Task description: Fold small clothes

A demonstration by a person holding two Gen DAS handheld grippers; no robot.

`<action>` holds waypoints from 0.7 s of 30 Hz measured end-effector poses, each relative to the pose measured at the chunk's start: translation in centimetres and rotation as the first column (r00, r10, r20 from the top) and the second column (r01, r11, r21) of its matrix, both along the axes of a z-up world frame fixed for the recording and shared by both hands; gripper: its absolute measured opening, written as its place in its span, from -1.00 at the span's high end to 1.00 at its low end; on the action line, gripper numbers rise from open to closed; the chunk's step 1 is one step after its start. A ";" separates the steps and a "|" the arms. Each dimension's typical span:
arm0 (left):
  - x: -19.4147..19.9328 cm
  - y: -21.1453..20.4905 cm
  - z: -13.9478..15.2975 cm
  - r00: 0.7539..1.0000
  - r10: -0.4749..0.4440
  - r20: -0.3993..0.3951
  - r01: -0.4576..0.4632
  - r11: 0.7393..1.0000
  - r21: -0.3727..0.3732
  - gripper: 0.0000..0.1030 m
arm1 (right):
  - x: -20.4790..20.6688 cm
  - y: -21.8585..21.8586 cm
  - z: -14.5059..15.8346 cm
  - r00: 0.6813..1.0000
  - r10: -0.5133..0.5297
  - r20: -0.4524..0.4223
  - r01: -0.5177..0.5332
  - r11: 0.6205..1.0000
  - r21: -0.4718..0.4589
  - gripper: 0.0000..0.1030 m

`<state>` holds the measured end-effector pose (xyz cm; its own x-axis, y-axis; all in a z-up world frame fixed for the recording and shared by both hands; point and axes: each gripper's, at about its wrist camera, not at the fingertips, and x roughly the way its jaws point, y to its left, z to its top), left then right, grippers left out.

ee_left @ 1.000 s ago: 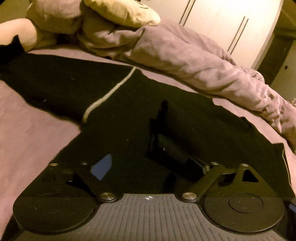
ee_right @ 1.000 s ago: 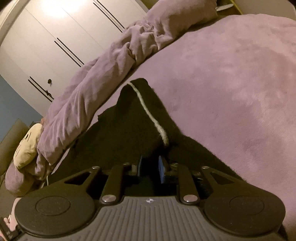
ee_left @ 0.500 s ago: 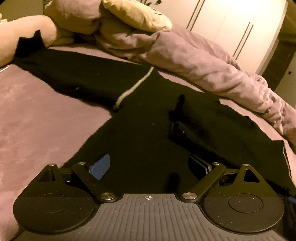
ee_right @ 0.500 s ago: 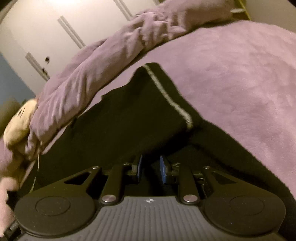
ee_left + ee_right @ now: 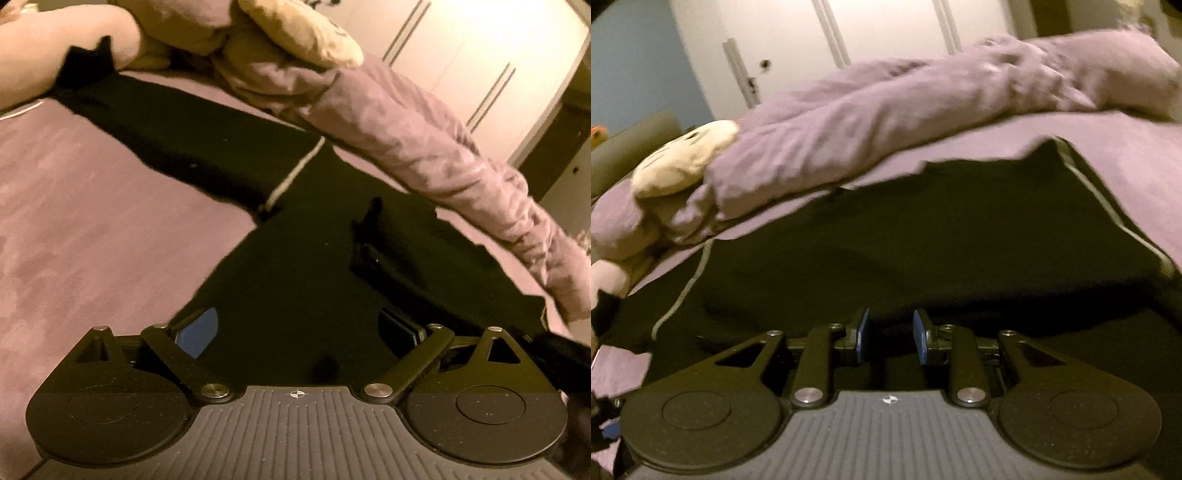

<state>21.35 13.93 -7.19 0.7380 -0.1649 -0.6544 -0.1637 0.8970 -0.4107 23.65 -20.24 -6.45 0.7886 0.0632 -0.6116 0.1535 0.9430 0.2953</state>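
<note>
A black pair of trousers (image 5: 288, 266) with a thin white side stripe (image 5: 291, 173) lies spread on the purple bed cover (image 5: 92, 240). My left gripper (image 5: 299, 332) is wide open just above the garment, its blue pads (image 5: 197, 332) apart and empty. In the right wrist view the same black garment (image 5: 923, 236) fills the middle, one leg lifted with its stripe (image 5: 1108, 199) at the right. My right gripper (image 5: 890, 338) has its jaws a narrow gap apart at a raised fold of the black cloth; whether they pinch it is hidden in the dark.
A rumpled purple duvet (image 5: 424, 147) runs along the far side of the bed, with a cream plush toy (image 5: 295, 33) on it. The duvet (image 5: 886, 110) and toy (image 5: 683, 158) also show in the right wrist view. White wardrobe doors (image 5: 461, 55) stand behind.
The left gripper has pulled back and tilted, showing more bed cover on the left. The right gripper has swung left with the lifted leg; the striped edge has moved to the right.
</note>
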 end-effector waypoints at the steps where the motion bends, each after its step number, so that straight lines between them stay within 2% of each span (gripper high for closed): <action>1: -0.6 0.2 0.2 1.000 0.009 0.005 -0.009 1.000 0.002 -0.92 | 0.7 0.9 0.1 0.999 0.034 0.011 -0.033 0.999 -0.007 0.49; 5: -2.5 1.4 0.6 0.998 0.057 -0.023 -0.055 0.996 0.065 -0.95 | 3.7 4.1 0.1 0.991 0.133 0.002 -0.133 0.990 -0.056 0.48; 8: -3.4 2.7 0.3 0.992 0.107 -0.063 -0.102 0.991 0.084 -0.95 | 5.2 5.6 -0.1 0.988 0.151 0.002 -0.151 0.988 -0.037 0.48; 11: -3.7 4.3 -0.1 0.984 0.157 -0.088 -0.149 0.985 0.087 -0.95 | 6.4 6.8 -1.6 0.988 0.144 -0.054 -0.147 0.988 -0.050 0.45; 13: -3.5 5.1 0.0 0.979 0.179 -0.097 -0.171 0.982 0.084 -0.95 | 6.7 7.6 -3.3 0.974 0.197 -0.109 -0.205 0.977 -0.066 0.41; 15: -3.1 6.0 0.1 0.976 0.200 -0.091 -0.194 0.978 0.073 -0.96 | 5.6 8.7 -3.4 0.968 0.239 -0.072 -0.246 0.960 -0.134 0.40; 16: -2.9 6.4 0.2 0.975 0.207 -0.087 -0.201 0.977 0.071 -0.96 | 5.3 8.6 -3.1 0.963 0.261 -0.064 -0.267 0.958 -0.110 0.39; 18: -2.1 7.3 0.3 0.973 0.216 -0.077 -0.211 0.975 0.067 -0.96 | 4.1 7.6 -2.3 0.970 0.241 -0.029 -0.242 0.968 -0.067 0.34; 19: -1.7 7.7 0.3 0.973 0.219 -0.073 -0.215 0.975 0.059 -0.96 | 3.3 6.9 -2.0 0.979 0.204 -0.014 -0.205 0.975 -0.083 0.20; 20: -1.2 8.3 0.2 0.973 0.221 -0.068 -0.219 0.975 0.042 -0.96 | 2.6 6.2 -1.8 0.988 0.153 0.001 -0.152 0.981 -0.120 -0.04; 21: -0.6 8.9 0.2 0.972 0.226 -0.060 -0.224 0.974 0.030 -0.96 | 1.8 5.3 -1.7 0.995 0.101 0.022 -0.096 0.982 -0.162 -0.16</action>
<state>20.74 22.83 -6.97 0.7115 0.0163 -0.7025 -0.3872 0.8433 -0.3727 25.48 -14.90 -8.12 0.8017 0.0445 -0.5960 0.0506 0.9886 0.1419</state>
